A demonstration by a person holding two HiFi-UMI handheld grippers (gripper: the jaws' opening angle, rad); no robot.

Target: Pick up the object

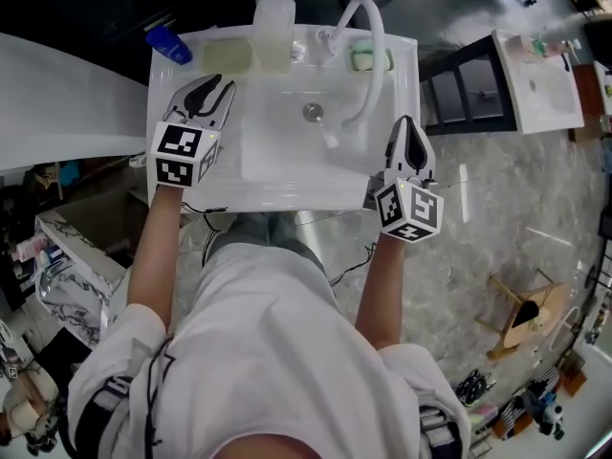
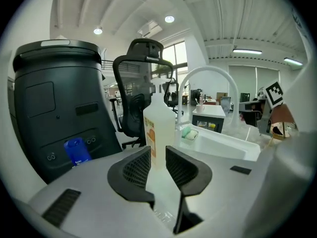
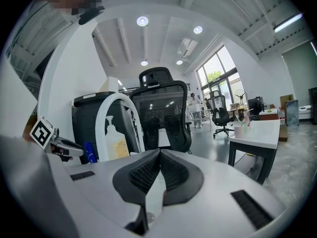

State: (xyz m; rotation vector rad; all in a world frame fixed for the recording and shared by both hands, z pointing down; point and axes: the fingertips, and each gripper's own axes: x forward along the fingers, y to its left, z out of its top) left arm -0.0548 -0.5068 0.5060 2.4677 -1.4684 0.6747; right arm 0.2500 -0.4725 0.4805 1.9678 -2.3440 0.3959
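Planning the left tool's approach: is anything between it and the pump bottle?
Nothing visible between the open left tool and the pump bottle in its own view; a flat yellowish pad lies just beside the bottle.

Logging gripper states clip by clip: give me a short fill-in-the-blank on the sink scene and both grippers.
The left gripper points at the pump bottle, its jaws standing ____.
The jaws of the right gripper are pressed ____.
The small object at the far left corner of the sink is ____ in colour.
Missing words: apart; together; blue.
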